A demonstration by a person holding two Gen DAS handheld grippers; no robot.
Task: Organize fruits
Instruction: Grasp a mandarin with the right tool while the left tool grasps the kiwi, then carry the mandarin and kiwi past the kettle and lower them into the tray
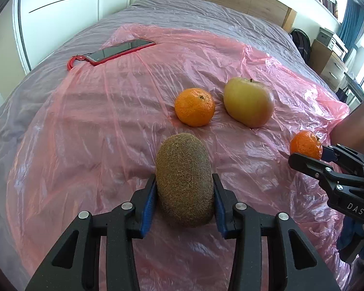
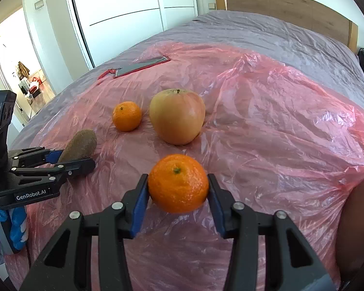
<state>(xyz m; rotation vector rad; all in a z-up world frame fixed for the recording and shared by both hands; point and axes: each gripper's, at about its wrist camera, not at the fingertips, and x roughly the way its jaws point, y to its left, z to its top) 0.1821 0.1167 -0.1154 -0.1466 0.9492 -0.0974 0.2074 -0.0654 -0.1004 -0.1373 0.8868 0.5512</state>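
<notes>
My left gripper is shut on a brown kiwi, just above the pink plastic sheet. My right gripper is shut on a mandarin, which also shows at the right of the left wrist view. A second mandarin and a yellow-red apple lie side by side on the sheet beyond both grippers; in the right wrist view the mandarin is left of the apple. The left gripper with the kiwi shows at the left there.
A phone in a red case with a red strap lies at the far left edge of the sheet. The sheet covers a grey bed with a wooden headboard. White wardrobe doors stand behind; a drawer unit stands at the right.
</notes>
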